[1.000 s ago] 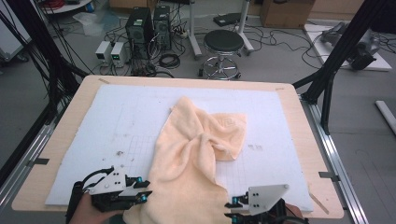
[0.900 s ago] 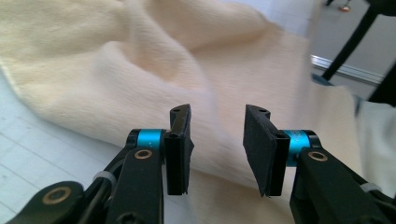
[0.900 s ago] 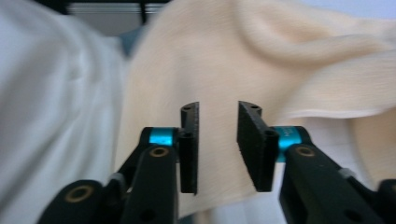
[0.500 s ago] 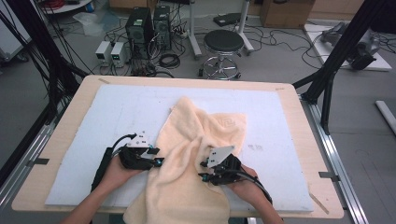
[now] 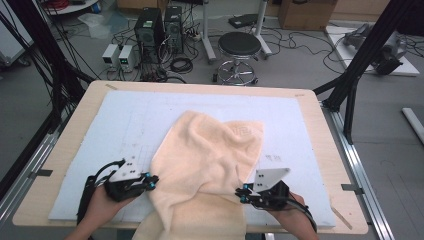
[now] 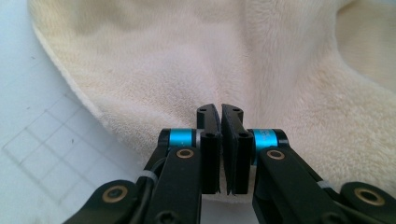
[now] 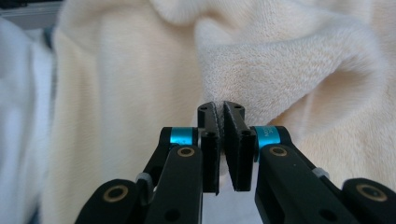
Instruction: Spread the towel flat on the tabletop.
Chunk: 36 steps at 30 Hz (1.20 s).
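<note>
Cream towel (image 5: 207, 165) lies mid-bench, draping over the near edge. Left gripper (image 5: 149, 182) and right gripper (image 5: 241, 193) each clamp a side edge.

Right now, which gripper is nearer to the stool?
Right. The right gripper pinches the towel almost straight below the stool; the left gripper pinches it further left.

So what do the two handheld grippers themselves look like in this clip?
Both match. The left gripper and right gripper have black bodies, each topped by a pale grey three-cornered plate with small dark dots. In the gripper views, each has two flat black jaws, bright blue collars at the jaw bases and brass-coloured pivot pins. Black cables trail back along the person's bare forearms.
</note>
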{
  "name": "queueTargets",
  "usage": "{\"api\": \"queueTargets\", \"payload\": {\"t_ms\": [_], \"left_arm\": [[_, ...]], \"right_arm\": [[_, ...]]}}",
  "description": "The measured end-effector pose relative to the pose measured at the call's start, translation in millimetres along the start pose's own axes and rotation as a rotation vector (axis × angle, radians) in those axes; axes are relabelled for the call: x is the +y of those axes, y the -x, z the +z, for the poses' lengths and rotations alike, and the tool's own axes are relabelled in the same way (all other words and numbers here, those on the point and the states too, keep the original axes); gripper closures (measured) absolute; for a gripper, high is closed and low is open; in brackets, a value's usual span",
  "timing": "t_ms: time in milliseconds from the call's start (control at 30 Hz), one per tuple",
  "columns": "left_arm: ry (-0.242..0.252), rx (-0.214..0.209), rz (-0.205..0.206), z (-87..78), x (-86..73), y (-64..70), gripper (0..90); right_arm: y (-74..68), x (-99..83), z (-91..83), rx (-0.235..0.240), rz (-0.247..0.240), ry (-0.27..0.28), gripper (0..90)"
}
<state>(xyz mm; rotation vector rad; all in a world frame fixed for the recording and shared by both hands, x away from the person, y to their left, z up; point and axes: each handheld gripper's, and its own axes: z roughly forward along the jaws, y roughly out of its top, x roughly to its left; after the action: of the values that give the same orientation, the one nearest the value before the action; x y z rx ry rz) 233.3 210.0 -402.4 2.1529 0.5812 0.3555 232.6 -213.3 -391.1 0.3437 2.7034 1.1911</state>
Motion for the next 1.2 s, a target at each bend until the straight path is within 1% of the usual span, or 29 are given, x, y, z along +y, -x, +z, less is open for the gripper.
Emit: {"api": "queueTargets", "payload": {"t_ms": [67, 167, 200, 233, 300, 367, 400, 467, 500, 533, 567, 633, 667, 700, 733, 767, 800, 867, 900, 933, 967, 1000, 1033, 1067, 1100, 1133, 1167, 1200], "left_arm": [[0.020, -0.004, 0.009, -19.6, -4.0, 13.2, 85.7], [0.043, -0.018, 0.017, -45.1, -9.7, 32.0, 85.7], [0.048, -0.031, 0.020, -50.9, -10.7, 36.1, 85.4], [0.056, -0.049, 0.023, -54.6, -11.2, 38.7, 84.3], [0.067, -0.057, 0.034, -56.0, -9.5, 40.0, 77.1], [0.070, -0.047, 0.041, -50.1, -5.2, 34.0, 70.1], [0.078, -0.039, 0.035, -44.9, -2.7, 28.6, 67.5], [0.086, -0.030, 0.022, -30.3, 3.3, 14.9, 64.2], [0.086, -0.028, 0.012, -21.0, 6.6, 7.6, 62.0], [0.086, -0.026, 0.002, -10.6, 9.7, 0.3, 60.5], [0.077, -0.025, -0.005, 0.4, 12.9, -7.0, 59.3], [0.047, -0.036, -0.012, 24.1, 18.7, -21.5, 57.7], [0.032, -0.038, -0.015, 36.0, 20.6, -29.1, 56.3], [0.012, -0.027, -0.034, 46.7, 22.3, -35.5, 54.6], [-0.004, -0.026, -0.045, 56.1, 23.4, -41.9, 52.4], [-0.021, -0.010, -0.038, 64.1, 23.5, -46.4, 49.8], [-0.031, -0.001, -0.042, 70.9, 22.2, -50.6, 48.4], [-0.073, -0.031, -0.072, 82.8, 17.8, -58.0, 47.6], [-0.109, -0.044, -0.081, 88.0, 15.5, -59.5, 48.2], [-0.096, -0.033, -0.065, 88.2, 14.9, -58.3, 50.3], [-0.096, -0.035, -0.055, 87.5, 16.1, -57.1, 59.5], [-0.100, -0.044, -0.048, 87.1, 16.7, -55.3, 71.5], [-0.109, -0.037, -0.037, 86.4, 17.2, -52.8, 78.2], [-0.123, -0.029, -0.024, 84.8, 18.4, -50.5, 83.2], [-0.128, -0.026, -0.021, 82.5, 18.7, -48.1, 84.3], [-0.130, -0.029, -0.018, 78.7, 18.5, -45.9, 84.9], [-0.123, -0.029, -0.014, 73.1, 17.6, -42.6, 85.2], [-0.105, -0.030, -0.013, 65.9, 15.7, -39.0, 85.3]], "right_arm": [[-11.6, -1.0, -10.0, 0.006, -0.006, 0.011, 85.3], [-30.7, 0.6, -23.1, 0.040, -0.015, 0.031, 84.5], [-35.4, 2.0, -27.3, 0.050, -0.022, 0.048, 83.3], [-38.6, 4.0, -31.6, 0.054, -0.027, 0.059, 79.8], [-37.7, 9.1, -38.1, 0.041, -0.024, 0.068, 75.0], [-29.1, 13.7, -39.9, 0.004, -0.014, 0.072, 68.8], [-21.9, 15.0, -38.1, -0.011, -0.005, 0.066, 67.4], [-5.1, 15.5, -29.8, -0.048, 0.004, 0.038, 64.7], [4.2, 14.2, -23.8, -0.065, 0.014, 0.023, 64.4], [13.6, 11.9, -17.6, -0.073, 0.034, 0.015, 62.9], [23.5, 9.0, -10.6, -0.088, 0.052, 0.014, 61.8], [41.9, 2.6, 3.1, -0.099, 0.099, 0.006, 58.2], [51.0, -0.7, 10.6, -0.109, 0.109, 0.000, 57.2], [58.6, -4.1, 17.3, -0.114, 0.134, -0.015, 56.2], [66.2, -6.7, 24.3, -0.123, 0.144, -0.043, 54.9], [72.1, -9.1, 30.5, -0.127, 0.161, -0.075, 54.3], [77.2, -11.7, 36.1, -0.121, 0.171, -0.102, 54.2], [83.8, -15.6, 45.8, -0.111, 0.180, -0.153, 54.4], [85.8, -17.2, 49.4, -0.103, 0.180, -0.156, 55.4], [87.0, -17.9, 49.6, -0.096, 0.187, -0.136, 58.3], [87.7, -18.2, 49.5, -0.090, 0.192, -0.134, 62.3], [88.2, -18.8, 49.5, -0.080, 0.194, -0.127, 68.4], [88.9, -19.6, 49.8, -0.066, 0.194, -0.115, 74.9], [89.5, -20.1, 49.9, -0.054, 0.194, -0.108, 81.2], [89.5, -19.9, 49.9, -0.048, 0.192, -0.107, 83.5], [89.2, -19.2, 49.9, -0.045, 0.179, -0.110, 84.5], [88.1, -18.2, 49.2, -0.054, 0.166, -0.110, 84.7], [86.2, -17.1, 48.0, -0.052, 0.158, -0.108, 84.8]]}}
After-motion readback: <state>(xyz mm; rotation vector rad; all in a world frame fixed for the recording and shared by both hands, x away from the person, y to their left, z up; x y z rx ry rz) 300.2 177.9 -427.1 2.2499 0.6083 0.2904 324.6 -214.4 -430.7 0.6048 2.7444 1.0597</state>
